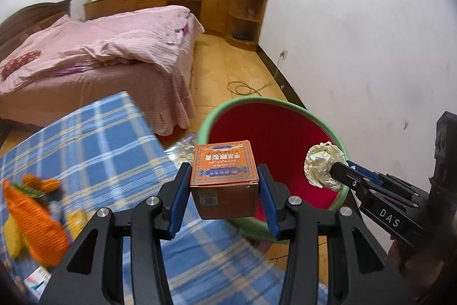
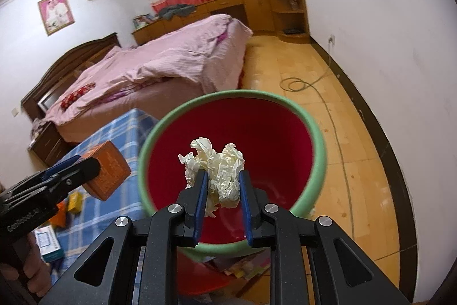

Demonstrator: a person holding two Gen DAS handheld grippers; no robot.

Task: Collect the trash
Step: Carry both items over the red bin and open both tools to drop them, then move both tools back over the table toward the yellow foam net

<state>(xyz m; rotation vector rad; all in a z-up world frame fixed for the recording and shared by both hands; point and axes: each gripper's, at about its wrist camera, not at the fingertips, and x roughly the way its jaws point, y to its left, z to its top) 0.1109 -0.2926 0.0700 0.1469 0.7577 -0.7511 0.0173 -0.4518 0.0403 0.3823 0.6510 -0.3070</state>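
My left gripper is shut on an orange cardboard box and holds it at the near left rim of a red bin with a green rim. My right gripper is shut on a crumpled ball of white paper and holds it over the bin's open mouth. In the left wrist view the paper ball and the right gripper hang over the bin's right rim. In the right wrist view the orange box and the left gripper are at the left.
A blue checked cloth covers the table at the left, with orange and yellow packets and small boxes on it. A pink bed stands behind. A cable lies on the wooden floor. A white wall is at the right.
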